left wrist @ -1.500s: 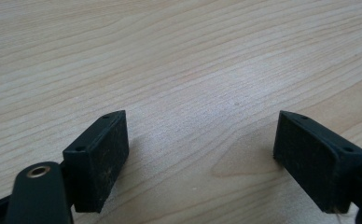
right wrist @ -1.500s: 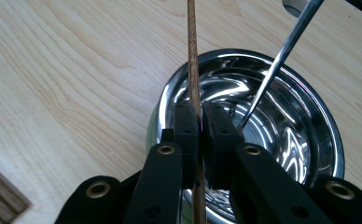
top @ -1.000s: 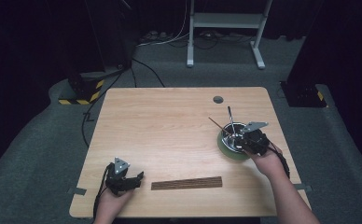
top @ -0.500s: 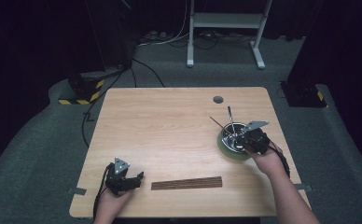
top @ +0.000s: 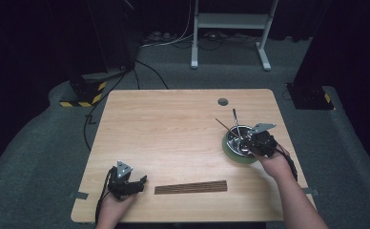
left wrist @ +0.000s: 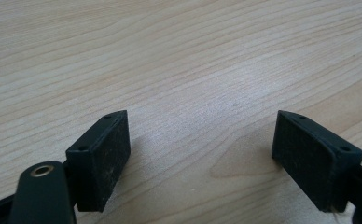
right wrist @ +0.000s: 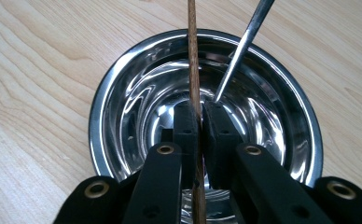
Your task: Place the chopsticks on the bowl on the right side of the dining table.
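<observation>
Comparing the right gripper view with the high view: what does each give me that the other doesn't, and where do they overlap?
Right gripper view alone: the right gripper has its jaws shut on the wooden stick, and the metal rod reaches down to the bottom of the steel bowl.

High view alone: the green ring under the bowl, the left gripper resting near the table's front edge, the dark slatted strip, and the round hole in the table.

Both: bowl, stick, rod, right gripper, wooden tabletop.

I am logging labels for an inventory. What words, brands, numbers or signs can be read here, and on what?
None: no readable text on the table, the steel bowl, the wooden stick or either gripper.
Yellow and black hazard stripes mark a floor base, without wording.
</observation>
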Demonstrator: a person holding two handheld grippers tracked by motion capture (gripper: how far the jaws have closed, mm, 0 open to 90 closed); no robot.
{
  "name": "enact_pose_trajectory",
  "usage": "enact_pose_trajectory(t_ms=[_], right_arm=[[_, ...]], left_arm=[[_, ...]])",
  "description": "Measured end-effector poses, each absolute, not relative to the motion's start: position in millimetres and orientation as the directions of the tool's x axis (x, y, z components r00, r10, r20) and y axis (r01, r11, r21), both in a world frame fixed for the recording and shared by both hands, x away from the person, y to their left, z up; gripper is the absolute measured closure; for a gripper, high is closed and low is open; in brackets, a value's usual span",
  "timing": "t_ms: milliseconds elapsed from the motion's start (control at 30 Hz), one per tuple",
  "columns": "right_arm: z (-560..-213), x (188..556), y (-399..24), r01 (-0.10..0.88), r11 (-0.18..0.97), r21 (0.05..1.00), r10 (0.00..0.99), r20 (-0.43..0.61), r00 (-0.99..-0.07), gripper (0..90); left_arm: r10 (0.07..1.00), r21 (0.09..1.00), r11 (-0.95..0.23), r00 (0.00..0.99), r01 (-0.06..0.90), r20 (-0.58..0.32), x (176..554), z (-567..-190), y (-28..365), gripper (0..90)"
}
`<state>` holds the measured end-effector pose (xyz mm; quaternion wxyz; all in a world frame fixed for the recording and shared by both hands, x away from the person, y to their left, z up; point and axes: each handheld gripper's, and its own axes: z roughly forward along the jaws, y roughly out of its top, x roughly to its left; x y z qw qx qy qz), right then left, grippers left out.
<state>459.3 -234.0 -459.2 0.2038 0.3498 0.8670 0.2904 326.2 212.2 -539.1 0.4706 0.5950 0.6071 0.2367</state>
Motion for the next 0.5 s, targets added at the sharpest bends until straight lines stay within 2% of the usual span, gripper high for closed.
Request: enact_pose_trajectory(t_ms=[433,500], right_arm=[[-459.1,461.3,-231.0,0.475,0.605,0.639,0.712,-0.168,-0.681,83.5],[-459.4,462.0,-231.3,0.486,0.606,0.630,0.715,-0.163,-0.680,79.5]], left_arm=[[0.945,0.846,0.184,0.145,0.500,-0.291,326.0,-538.9,211.9,19.5],[0.946,0.846,0.184,0.145,0.500,-0.291,326.0,-538.9,211.9,19.5]])
